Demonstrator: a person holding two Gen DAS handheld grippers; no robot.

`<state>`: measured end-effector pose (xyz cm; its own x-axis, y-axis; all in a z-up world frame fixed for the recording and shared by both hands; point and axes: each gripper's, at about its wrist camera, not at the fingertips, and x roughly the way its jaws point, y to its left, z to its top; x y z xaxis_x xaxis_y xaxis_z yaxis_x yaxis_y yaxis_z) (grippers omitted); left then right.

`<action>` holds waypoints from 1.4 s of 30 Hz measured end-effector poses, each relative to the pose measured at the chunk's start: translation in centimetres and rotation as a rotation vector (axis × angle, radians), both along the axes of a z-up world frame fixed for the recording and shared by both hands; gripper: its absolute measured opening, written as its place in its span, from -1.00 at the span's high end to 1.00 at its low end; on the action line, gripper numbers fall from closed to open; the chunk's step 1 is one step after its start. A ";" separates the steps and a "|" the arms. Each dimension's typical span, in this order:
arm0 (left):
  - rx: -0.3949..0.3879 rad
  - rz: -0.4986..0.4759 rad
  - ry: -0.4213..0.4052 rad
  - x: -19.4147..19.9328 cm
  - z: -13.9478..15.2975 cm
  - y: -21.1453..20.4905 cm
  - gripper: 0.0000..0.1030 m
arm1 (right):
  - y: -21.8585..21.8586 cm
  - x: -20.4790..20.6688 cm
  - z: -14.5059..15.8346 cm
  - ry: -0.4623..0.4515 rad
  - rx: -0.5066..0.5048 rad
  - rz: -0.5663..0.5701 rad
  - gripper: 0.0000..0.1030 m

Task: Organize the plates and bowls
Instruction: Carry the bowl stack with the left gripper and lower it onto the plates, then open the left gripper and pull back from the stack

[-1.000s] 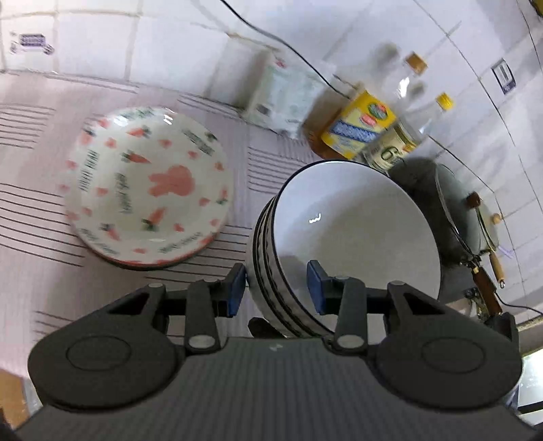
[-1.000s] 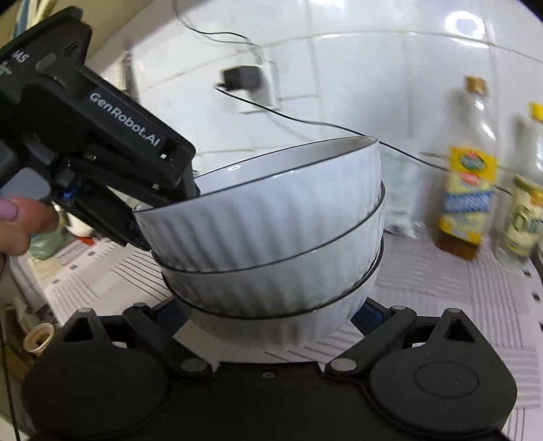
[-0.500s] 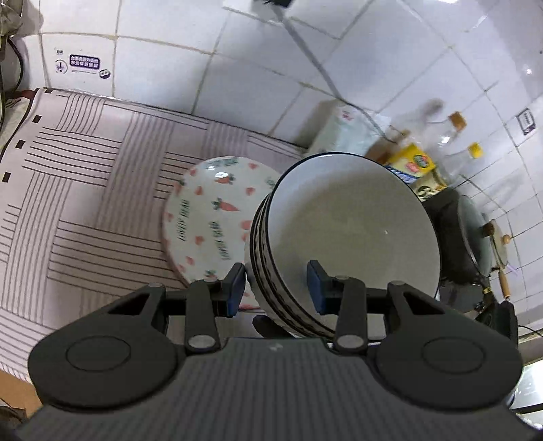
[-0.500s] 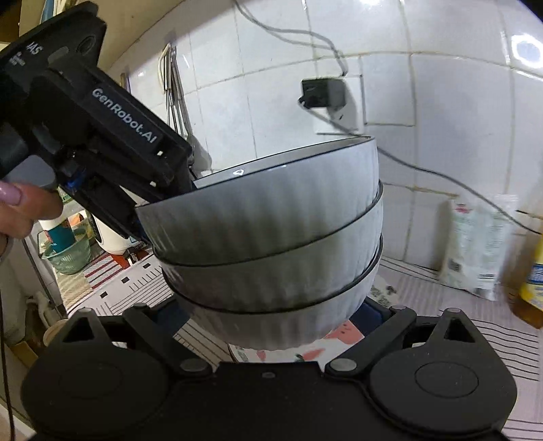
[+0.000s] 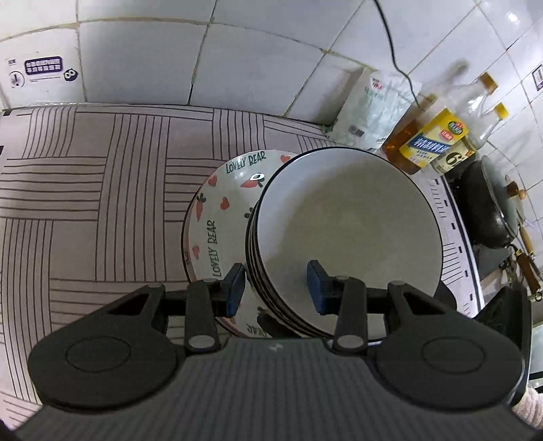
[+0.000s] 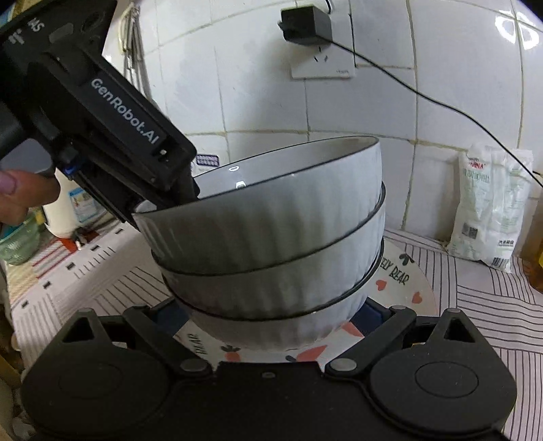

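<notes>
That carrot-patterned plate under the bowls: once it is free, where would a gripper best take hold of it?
At the thin raised rim of the carrot plate, coming in low from the bare left edge, one finger above and one below. The plate is wide and shallow, too broad to span, and the stack of bowls covers its right side.

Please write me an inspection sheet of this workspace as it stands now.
Surface: striped mat covers the counter.
Job's things: stack of three white ribbed bowls held above the carrot-print "Lovely Bear" plate; contact with the plate cannot be told.
Clutter: white packet, oil bottles, lidded wok at the wall.
Tongs: left tongs straddle the stack's rim, one pad inside, one outside; right tongs flank the bottom bowl's base.
Cables: black cord runs from the wall-socket plug towards the packet.
Surroundings: white tiled wall; a person's finger behind the left tongs.
</notes>
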<state>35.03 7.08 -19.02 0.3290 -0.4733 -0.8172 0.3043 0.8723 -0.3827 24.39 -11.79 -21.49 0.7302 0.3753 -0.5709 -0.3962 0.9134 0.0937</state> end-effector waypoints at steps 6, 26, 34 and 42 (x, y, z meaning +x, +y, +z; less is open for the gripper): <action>0.014 -0.028 0.026 0.9 -1.1 -0.7 0.26 | -0.2 0.7 -1.1 0.043 -0.004 -0.033 -0.93; 0.041 -0.039 0.004 0.9 -1.8 -1.7 0.23 | 0.0 2.2 -2.4 0.111 -0.013 -0.072 -0.93; 0.062 0.004 -0.010 0.4 -0.5 -1.0 0.14 | 0.4 2.4 -0.1 0.212 -0.089 -0.075 -0.93; 0.134 0.045 -0.115 -3.2 3.4 -0.6 -0.04 | -2.1 -1.8 3.5 0.175 -0.033 -0.143 -0.93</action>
